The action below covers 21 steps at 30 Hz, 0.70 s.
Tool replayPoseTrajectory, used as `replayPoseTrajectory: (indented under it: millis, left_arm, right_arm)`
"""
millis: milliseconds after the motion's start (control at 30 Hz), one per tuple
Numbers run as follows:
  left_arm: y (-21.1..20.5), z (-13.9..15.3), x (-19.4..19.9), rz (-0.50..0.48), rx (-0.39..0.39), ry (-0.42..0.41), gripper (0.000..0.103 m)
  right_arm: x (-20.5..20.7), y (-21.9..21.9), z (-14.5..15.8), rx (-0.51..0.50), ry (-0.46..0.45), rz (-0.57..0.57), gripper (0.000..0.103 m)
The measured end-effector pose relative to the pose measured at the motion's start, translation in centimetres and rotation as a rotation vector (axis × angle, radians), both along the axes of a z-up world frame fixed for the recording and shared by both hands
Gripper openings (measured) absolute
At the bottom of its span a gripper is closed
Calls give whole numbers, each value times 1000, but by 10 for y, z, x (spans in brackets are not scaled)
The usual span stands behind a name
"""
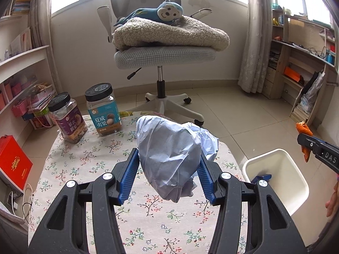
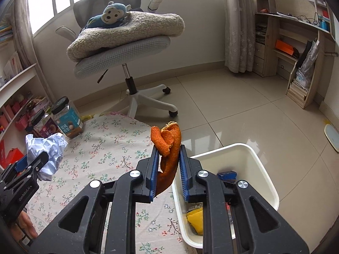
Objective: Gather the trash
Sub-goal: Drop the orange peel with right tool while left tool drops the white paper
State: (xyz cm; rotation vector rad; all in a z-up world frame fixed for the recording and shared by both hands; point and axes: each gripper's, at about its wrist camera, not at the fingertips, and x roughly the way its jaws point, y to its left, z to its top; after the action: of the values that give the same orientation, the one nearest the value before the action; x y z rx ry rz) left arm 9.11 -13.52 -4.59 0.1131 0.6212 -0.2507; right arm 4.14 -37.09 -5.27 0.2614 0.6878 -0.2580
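Observation:
My left gripper point(image 1: 168, 156) is shut on a big crumpled ball of pale blue paper point(image 1: 169, 156) and holds it above the floral tablecloth point(image 1: 84, 160). It also shows at the left of the right wrist view point(image 2: 45, 148). My right gripper point(image 2: 168, 150) is shut on a curled orange peel point(image 2: 169, 148), held over the table edge beside the white bin point(image 2: 260, 169). The peel shows in the left wrist view point(image 1: 305, 136) too. The bin point(image 1: 300, 182) stands right of the table and holds a dark blue box point(image 2: 227, 174) and something yellow point(image 2: 196, 219).
Two snack jars with black lids point(image 1: 66, 118) point(image 1: 103, 109) stand at the table's far left. A grey office chair point(image 1: 163, 53) with a blanket and a monkey plush point(image 1: 156, 12) stands behind the table. Shelves line both walls. A red box point(image 1: 13, 160) lies on the floor at left.

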Motion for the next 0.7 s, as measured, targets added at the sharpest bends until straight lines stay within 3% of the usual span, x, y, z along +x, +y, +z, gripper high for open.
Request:
replayPoseTrajectory:
  millis: [100,167,367,433,533,700]
  left_arm:
    - [-13,-2,-2,-22,7,1,53]
    - [-22,-3,-4,-38,11,1,53]
    - [-55,-10,-10,-102,31,10,53]
    - [-69,-16,-13,-131,37,29,53]
    - [-93,-23,-20,-182,50,46,53]
    - [-139,-29,-33,-270,69,51,54]
  right_arm:
    - [-5,-18,-5,14,22,-48,20]
    - [-10,-30,-8,23,30,-83,27]
    - [-29,-64,-5,23,9,-211,78]
    - [-37,-76,-3,27,-8,-263,87]
    - [-45,-94,-1,51,-18,-319,94]
    - [-60,-118,3,104,-57,-391,96]
